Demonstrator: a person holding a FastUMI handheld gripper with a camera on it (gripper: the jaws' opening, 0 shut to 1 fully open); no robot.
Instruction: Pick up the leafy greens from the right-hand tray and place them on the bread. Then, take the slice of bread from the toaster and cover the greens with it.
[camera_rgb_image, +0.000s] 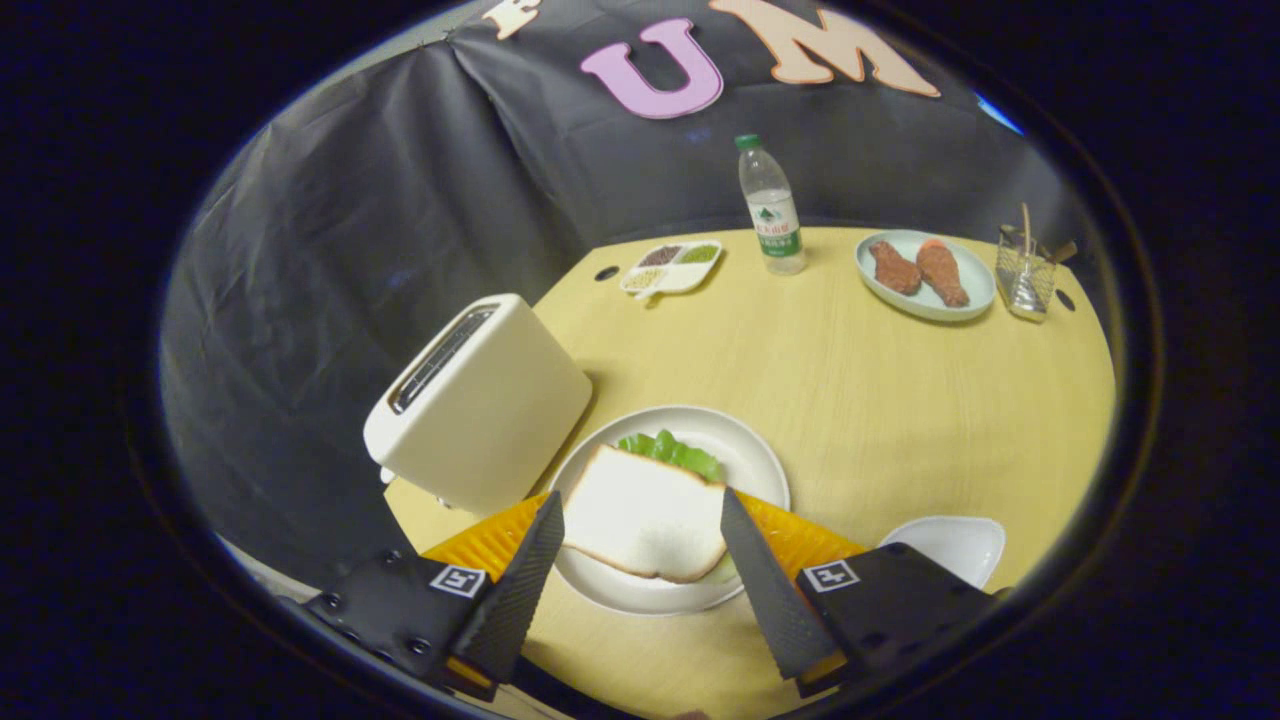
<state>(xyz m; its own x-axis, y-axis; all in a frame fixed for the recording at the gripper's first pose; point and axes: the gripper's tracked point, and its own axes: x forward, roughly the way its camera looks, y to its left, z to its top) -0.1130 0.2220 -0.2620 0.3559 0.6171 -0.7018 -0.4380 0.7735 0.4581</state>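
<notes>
Bread slice (645, 515) is lying on top of the greens (672, 451) on the white plate (745, 450), w/ green leaf edges peeking out at its far side. Any lower slice is hidden under it. Gripper (643, 528) is hovering over the plate, jaws standing wide apart, one finger at each side edge of the slice; whether the tips are touching it can't be told, and nothing is being gripped. Judged from this layout, both steps are looking done: greens placed, top slice covering them; what's left is approx. just pulling the gripper clear.

Plate is sitting on an orange mat (490, 540). Toaster (480, 400) is standing just beside the plate, slot looking empty. A small white dish (950, 545) is lying nearby on the other side.

Yellow wooden table (850, 400) is carrying, well beyond the fingers: a divided tray of grains (672, 267), a water bottle (770, 205), a plate w/ two drumsticks (925, 272), a wire basket (1027, 272). Black cloth is forming the booth wall behind.
</notes>
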